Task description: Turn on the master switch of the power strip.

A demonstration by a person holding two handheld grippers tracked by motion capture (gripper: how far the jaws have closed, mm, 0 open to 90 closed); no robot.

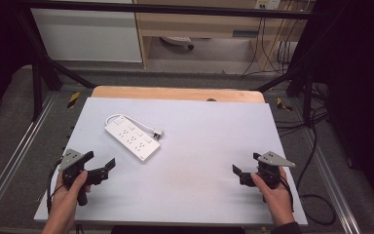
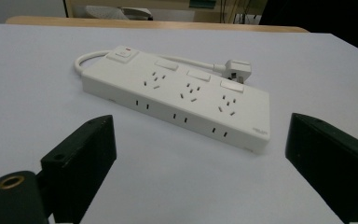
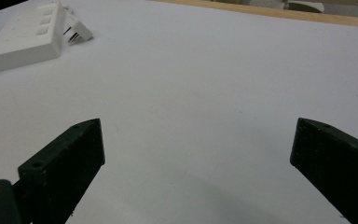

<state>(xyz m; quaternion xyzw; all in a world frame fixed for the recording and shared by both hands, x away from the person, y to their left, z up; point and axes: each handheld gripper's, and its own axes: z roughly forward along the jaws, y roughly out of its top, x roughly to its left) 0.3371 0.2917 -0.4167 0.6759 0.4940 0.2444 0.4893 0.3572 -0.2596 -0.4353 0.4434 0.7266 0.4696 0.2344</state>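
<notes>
A white power strip (image 1: 132, 138) lies at an angle on the white tabletop (image 1: 209, 141), left of centre, its cord looped back so that the plug (image 1: 158, 132) rests beside it. My left gripper (image 1: 101, 160) hovers open near the front left, aimed at the strip. In the left gripper view the strip (image 2: 182, 95) and plug (image 2: 237, 70) lie just beyond the wide-apart jaws, with nothing between them. My right gripper (image 1: 245, 163) is open at the front right, far from the strip. Its own view has the strip (image 3: 25, 35) and plug (image 3: 78, 29) at the far left.
A wooden table edge (image 1: 175, 92) runs along the back of the white sheet. A black metal frame (image 1: 44, 63) surrounds the table. Cables (image 1: 316, 146) trail over the floor at the right. A wooden cabinet (image 1: 199, 24) stands behind.
</notes>
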